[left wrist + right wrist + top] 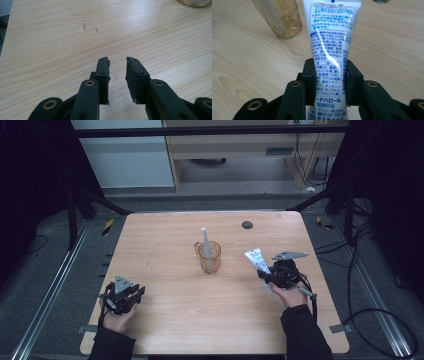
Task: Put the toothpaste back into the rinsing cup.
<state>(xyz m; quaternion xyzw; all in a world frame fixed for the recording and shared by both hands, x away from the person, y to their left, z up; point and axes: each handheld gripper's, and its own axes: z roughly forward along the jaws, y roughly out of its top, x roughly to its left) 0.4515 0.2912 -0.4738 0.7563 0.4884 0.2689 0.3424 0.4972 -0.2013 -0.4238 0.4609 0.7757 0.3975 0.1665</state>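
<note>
My right gripper (267,276) (329,75) is shut on a white toothpaste tube (257,260) (329,35) with blue print, held off the table at the right with its free end pointing up and away. An amber glass cup (209,256) (279,17) stands at the table's middle with a white toothbrush (205,241) upright in it, left of the tube. My left gripper (131,295) (117,75) rests at the front left, jaws apart with only bare wood between them.
The wooden table (175,285) has a small black disc (247,224) near its far edge. Faint dark scuffs (83,25) mark the wood ahead of the left gripper. Cables lie on the floor at the right.
</note>
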